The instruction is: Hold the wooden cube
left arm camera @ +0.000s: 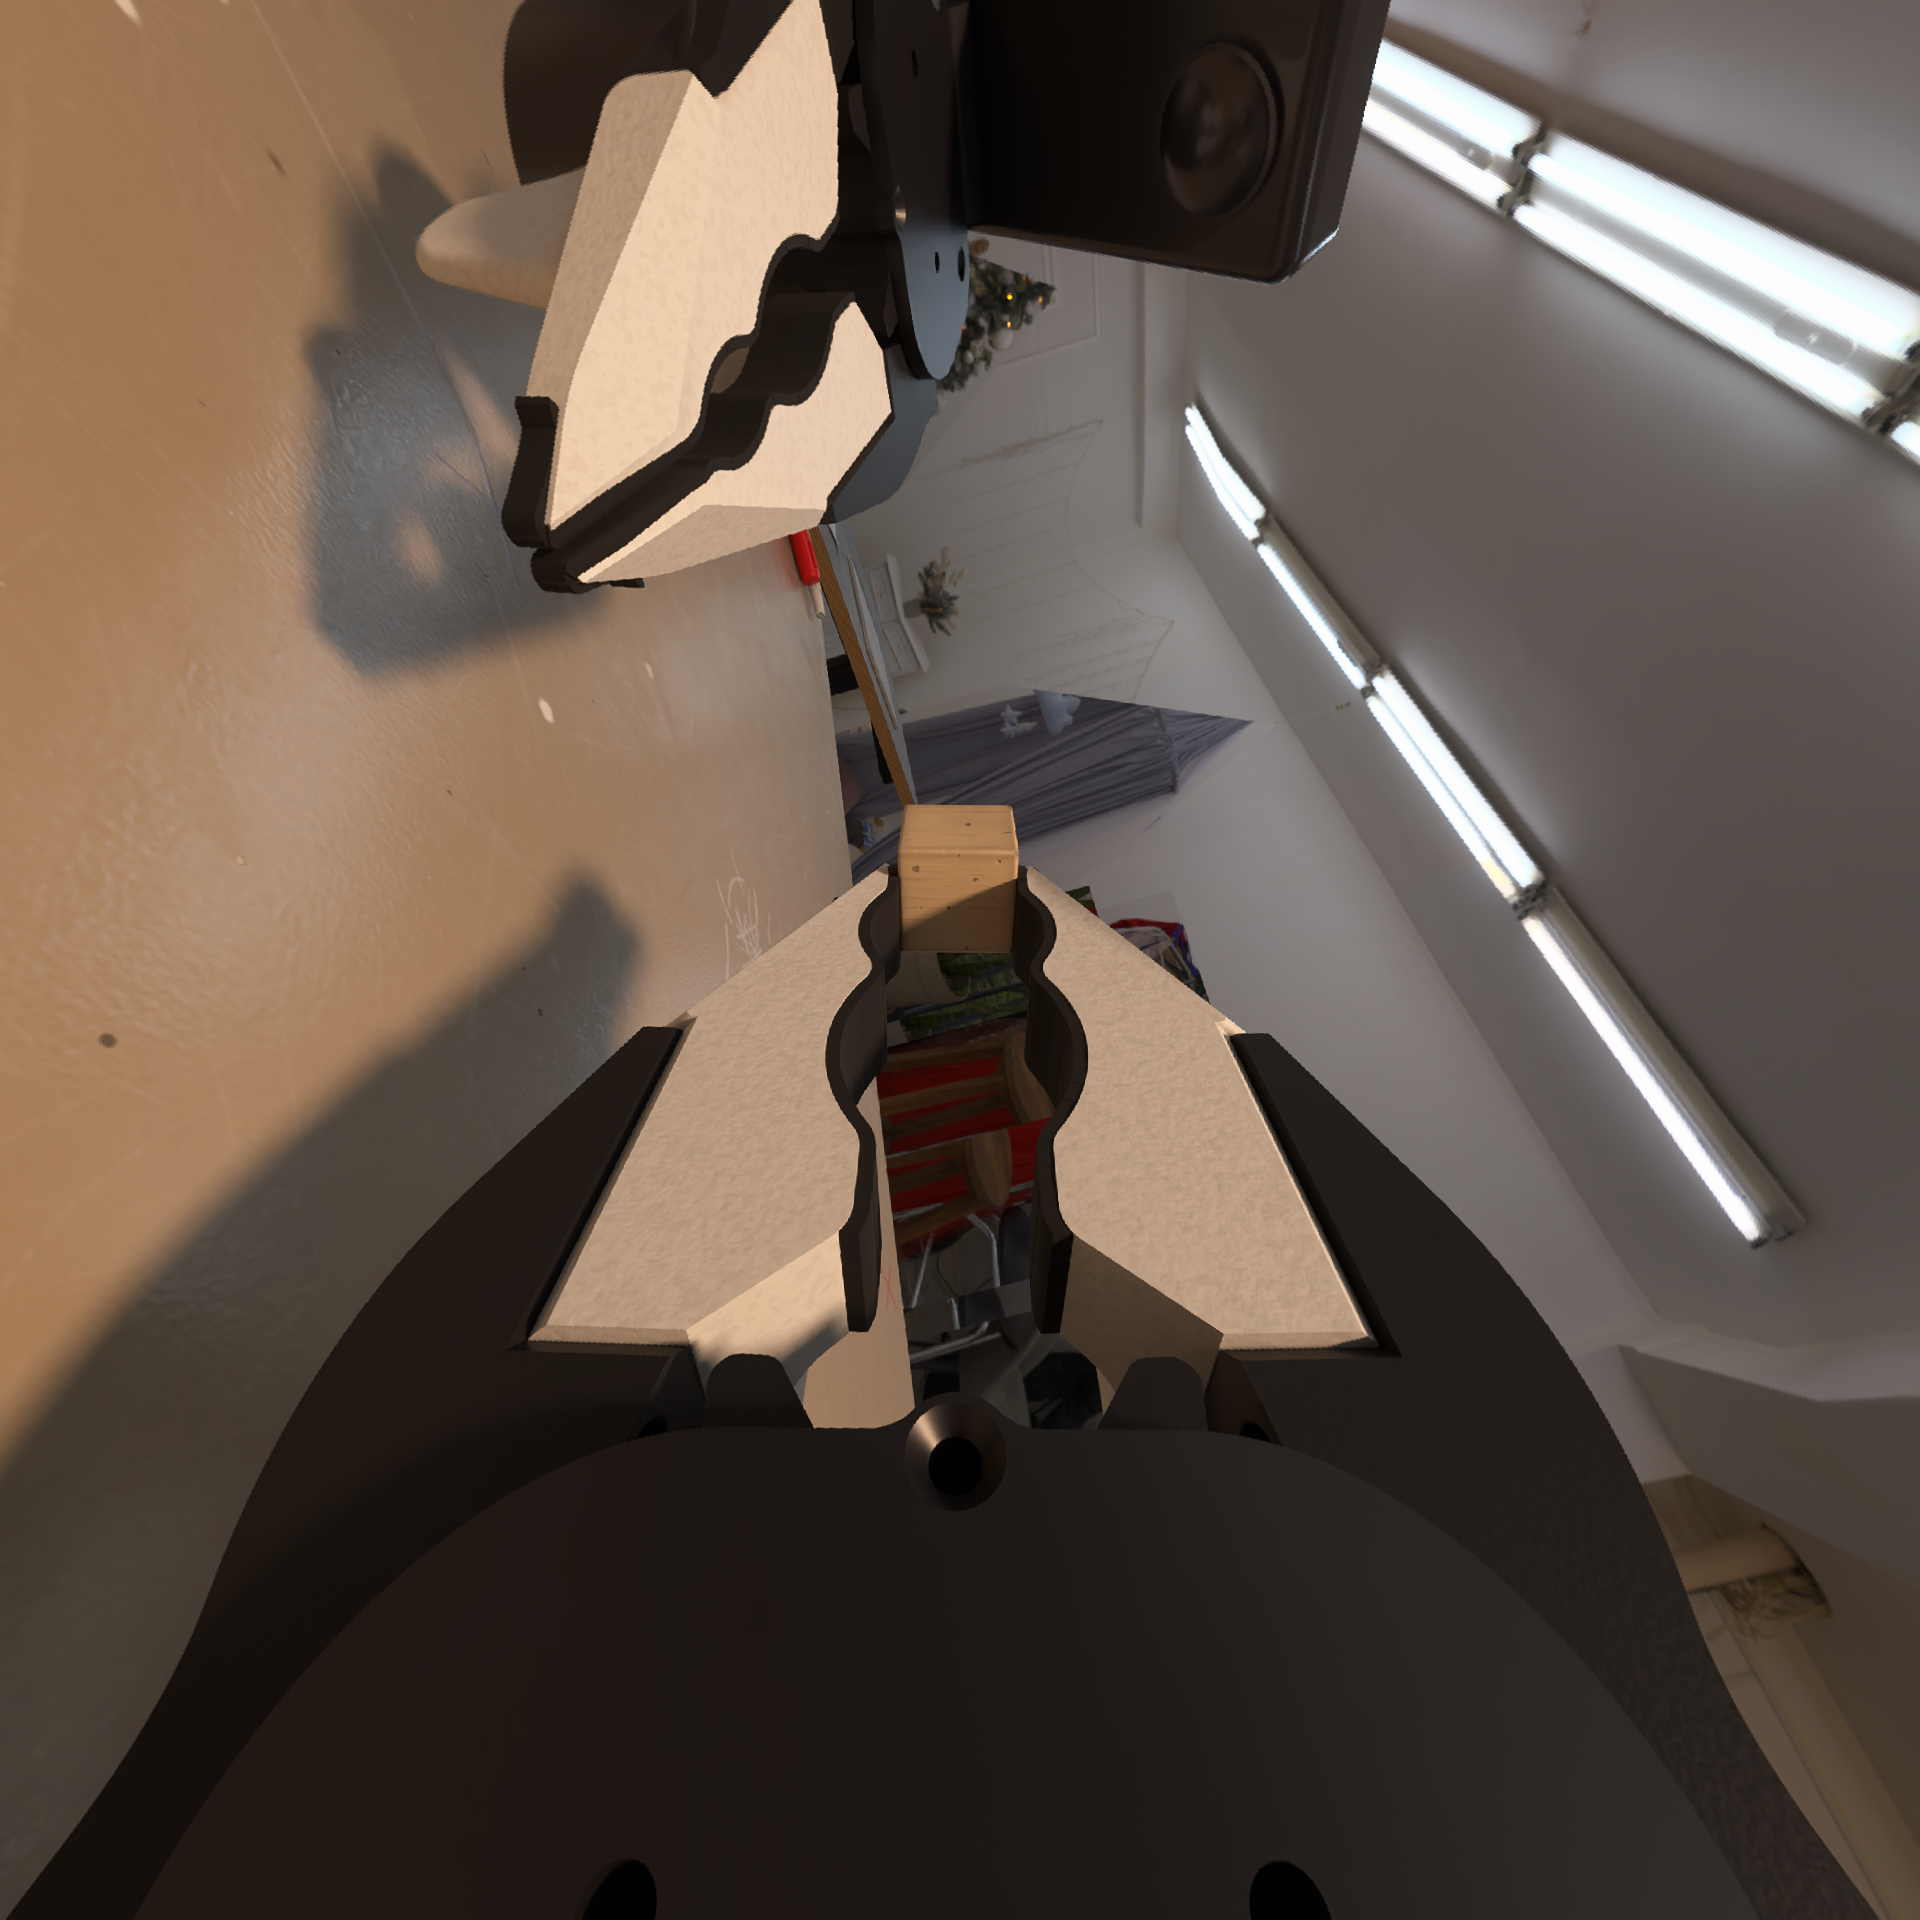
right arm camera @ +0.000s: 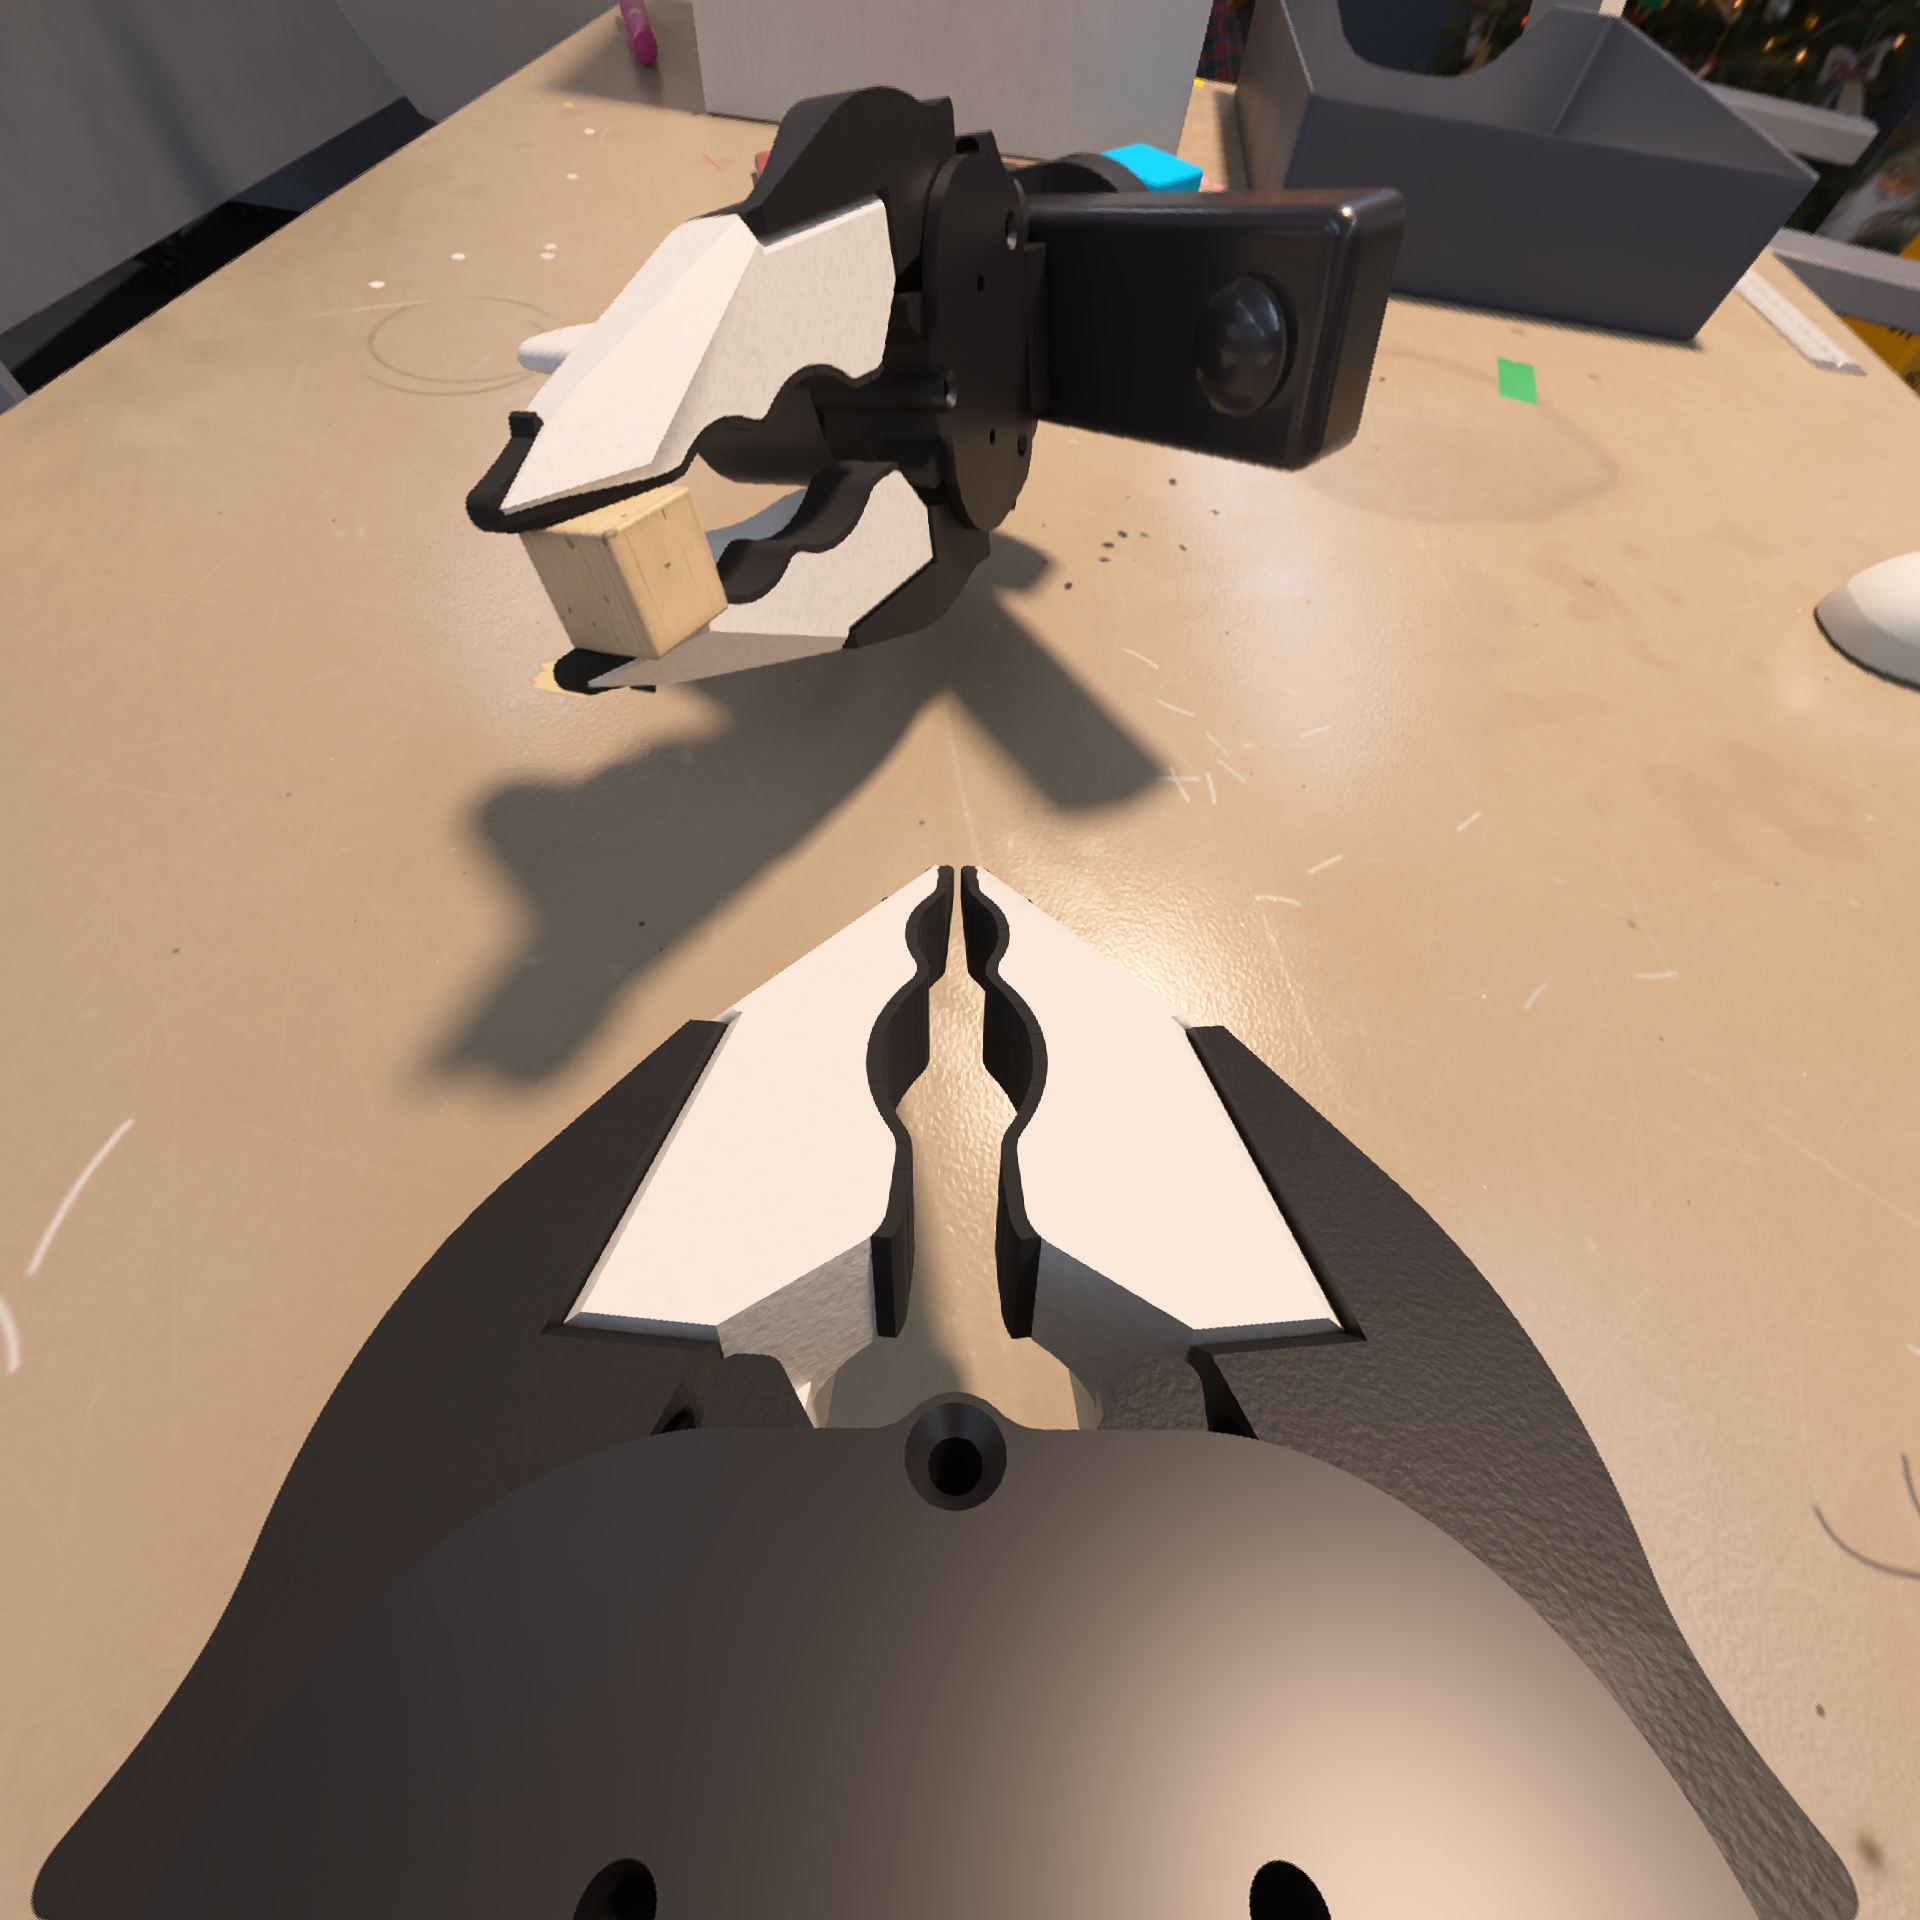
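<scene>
The wooden cube [left arm camera: 956, 878] is a small pale block clamped between my left gripper's [left arm camera: 956, 896] fingertips, with its far half sticking out past them. In the right wrist view the left gripper [right arm camera: 551, 587] is rolled on its side and holds the cube [right arm camera: 623, 571] just above the tan table [right arm camera: 312, 727]. My right gripper [right arm camera: 956, 878] is shut and empty, a short way in front of the cube and pointing toward it. It also shows in the left wrist view [left arm camera: 540, 520], at the top.
A grey open bin [right arm camera: 1538, 208] stands at the back right and a white box [right arm camera: 935, 52] at the back middle. A cyan block [right arm camera: 1153, 166] lies behind the left gripper. A white rounded object [right arm camera: 1870, 623] sits at the right edge, and a green patch [right arm camera: 1517, 379] is on the table.
</scene>
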You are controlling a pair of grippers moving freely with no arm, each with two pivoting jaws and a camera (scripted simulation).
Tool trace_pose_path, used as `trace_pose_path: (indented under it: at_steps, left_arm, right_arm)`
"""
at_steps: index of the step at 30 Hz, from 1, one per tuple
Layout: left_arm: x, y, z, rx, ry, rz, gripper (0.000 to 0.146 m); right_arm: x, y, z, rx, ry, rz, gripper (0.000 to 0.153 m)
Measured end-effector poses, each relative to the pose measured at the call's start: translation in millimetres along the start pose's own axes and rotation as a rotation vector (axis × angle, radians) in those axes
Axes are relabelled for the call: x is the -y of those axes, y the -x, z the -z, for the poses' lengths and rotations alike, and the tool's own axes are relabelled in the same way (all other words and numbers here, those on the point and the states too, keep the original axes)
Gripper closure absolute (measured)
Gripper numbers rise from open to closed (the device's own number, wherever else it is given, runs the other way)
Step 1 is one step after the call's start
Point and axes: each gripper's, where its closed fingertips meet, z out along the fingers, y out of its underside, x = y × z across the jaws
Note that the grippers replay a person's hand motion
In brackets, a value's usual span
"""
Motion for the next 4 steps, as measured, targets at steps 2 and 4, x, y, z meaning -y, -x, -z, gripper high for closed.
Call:
trace_pose_path:
  at_steps: [2, 4]
  left_arm:
    - [1.6, 0.9, 1.2, 0.005, -0.009, -0.002, 0.126]
    - [2.6, 1.8, 2.2, 0.017, -0.014, -0.01, 0.126]
  right_arm:
    - [-3.0, -0.2, 2.3, 0.007, 0.016, -0.009, 0.151]
    - [-4.9, 0.7, 4.0, 0.021, 0.027, -0.019, 0.151]
